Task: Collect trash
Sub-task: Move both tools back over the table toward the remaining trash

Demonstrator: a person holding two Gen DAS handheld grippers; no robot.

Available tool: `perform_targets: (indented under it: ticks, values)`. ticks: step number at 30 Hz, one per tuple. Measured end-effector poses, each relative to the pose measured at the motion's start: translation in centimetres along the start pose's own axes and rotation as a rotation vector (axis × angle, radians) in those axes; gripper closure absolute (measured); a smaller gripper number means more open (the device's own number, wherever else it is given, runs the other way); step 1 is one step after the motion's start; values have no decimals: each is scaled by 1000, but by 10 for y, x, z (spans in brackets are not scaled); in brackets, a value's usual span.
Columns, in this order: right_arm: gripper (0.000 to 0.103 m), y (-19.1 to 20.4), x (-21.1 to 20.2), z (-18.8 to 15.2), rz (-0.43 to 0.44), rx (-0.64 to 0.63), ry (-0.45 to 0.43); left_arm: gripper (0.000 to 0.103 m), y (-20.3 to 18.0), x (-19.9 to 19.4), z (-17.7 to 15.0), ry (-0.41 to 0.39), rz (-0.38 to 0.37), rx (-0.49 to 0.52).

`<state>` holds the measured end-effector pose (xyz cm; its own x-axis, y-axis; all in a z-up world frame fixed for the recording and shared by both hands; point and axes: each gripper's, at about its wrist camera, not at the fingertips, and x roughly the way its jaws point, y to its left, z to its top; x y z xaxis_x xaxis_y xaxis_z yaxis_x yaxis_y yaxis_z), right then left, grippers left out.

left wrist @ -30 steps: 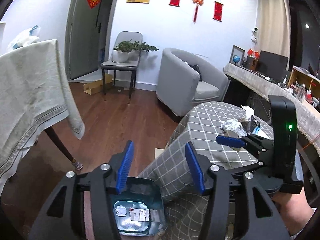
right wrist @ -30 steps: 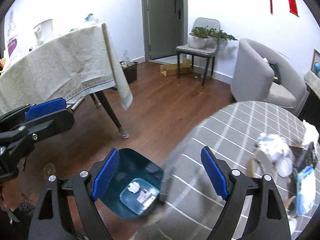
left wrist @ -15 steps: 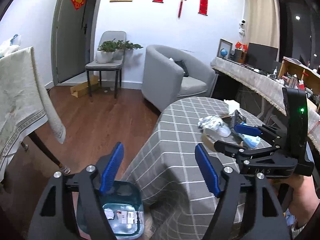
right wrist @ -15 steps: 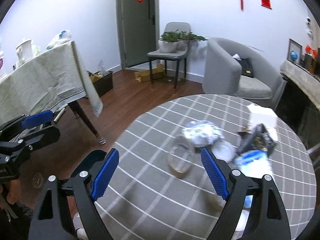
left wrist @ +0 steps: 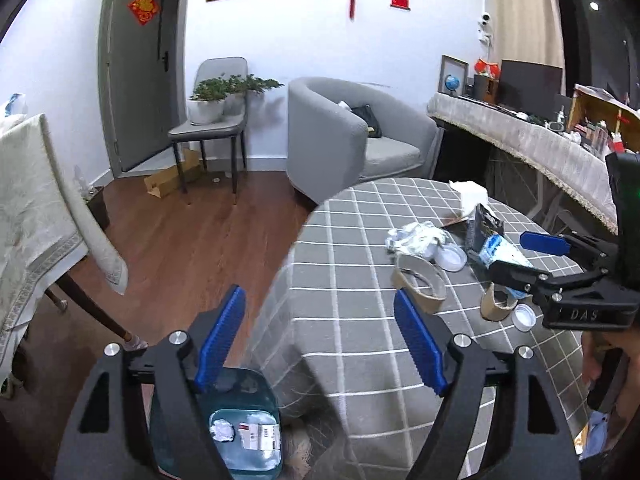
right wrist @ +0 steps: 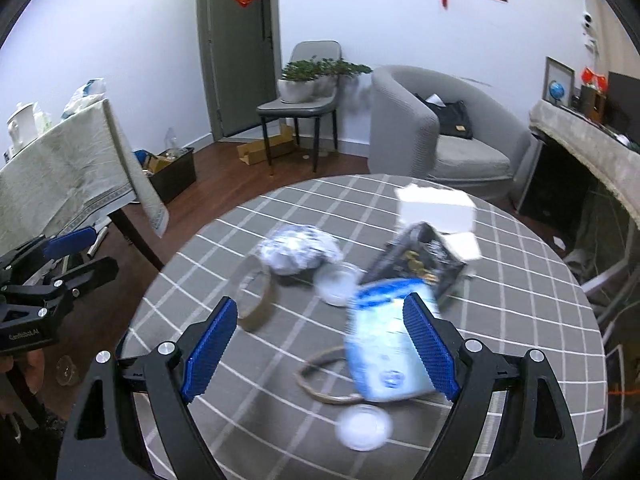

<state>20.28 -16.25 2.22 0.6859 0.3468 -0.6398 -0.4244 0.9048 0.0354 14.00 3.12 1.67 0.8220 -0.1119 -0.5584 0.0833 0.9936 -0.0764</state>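
Trash lies on the round checked table [right wrist: 520, 288]: a light blue packet [right wrist: 384, 348], a crumpled white bag [right wrist: 296, 252], a cardboard tape ring [right wrist: 256, 300], a dark foil packet [right wrist: 420, 264], a white lid [right wrist: 362, 428] and white tissue [right wrist: 434, 208]. My right gripper [right wrist: 320, 352] is open and empty above the blue packet. My left gripper [left wrist: 320, 344] is open and empty over the table's left edge, above a teal bin [left wrist: 244, 436] on the floor that holds a few scraps. The tape ring [left wrist: 420, 280] also shows in the left wrist view.
A cloth-covered table [left wrist: 36, 208] stands at left. A grey armchair [left wrist: 352, 140] and a chair with a potted plant [left wrist: 212, 120] stand by the far wall. A cluttered counter [left wrist: 540, 140] runs along the right. A wooden floor [left wrist: 192, 236] lies between the tables.
Both grippers have risen and swung right from the bin toward the table. The right gripper now hovers over the trash pile. Both stay open.
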Motion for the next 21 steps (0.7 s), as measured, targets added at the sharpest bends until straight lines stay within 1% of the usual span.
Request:
perform_targets:
  ticks: [1, 4, 6, 9, 12, 14, 18, 20, 21]
  values:
    - [17, -3, 0, 0, -4, 4, 2, 24, -3, 2, 0, -7, -5, 15]
    - [17, -19, 2, -3, -14, 26, 19, 23, -16, 8, 0, -27, 16, 57]
    - [17, -25, 4, -6, -18, 29, 32, 16, -20, 15, 2, -8, 5, 37]
    - [17, -35, 9, -9, -18, 40, 57, 16, -29, 23, 5, 1, 17, 34]
    - [17, -40, 12, -12, 12, 51, 78, 15, -36, 29, 6, 14, -5, 30]
    - [17, -43, 15, -13, 36, 55, 91, 15, -41, 36, 5, 36, -23, 27]
    - [17, -44, 22, -13, 49, 50, 120, 15, -48, 50, 5, 75, -68, 5]
    - [20, -46, 25, -14, 59, 59, 134, 15, -51, 54, 5, 84, -69, 6]
    - [24, -46, 26, -14, 63, 62, 142, 15, -53, 57, 5, 88, -68, 8]
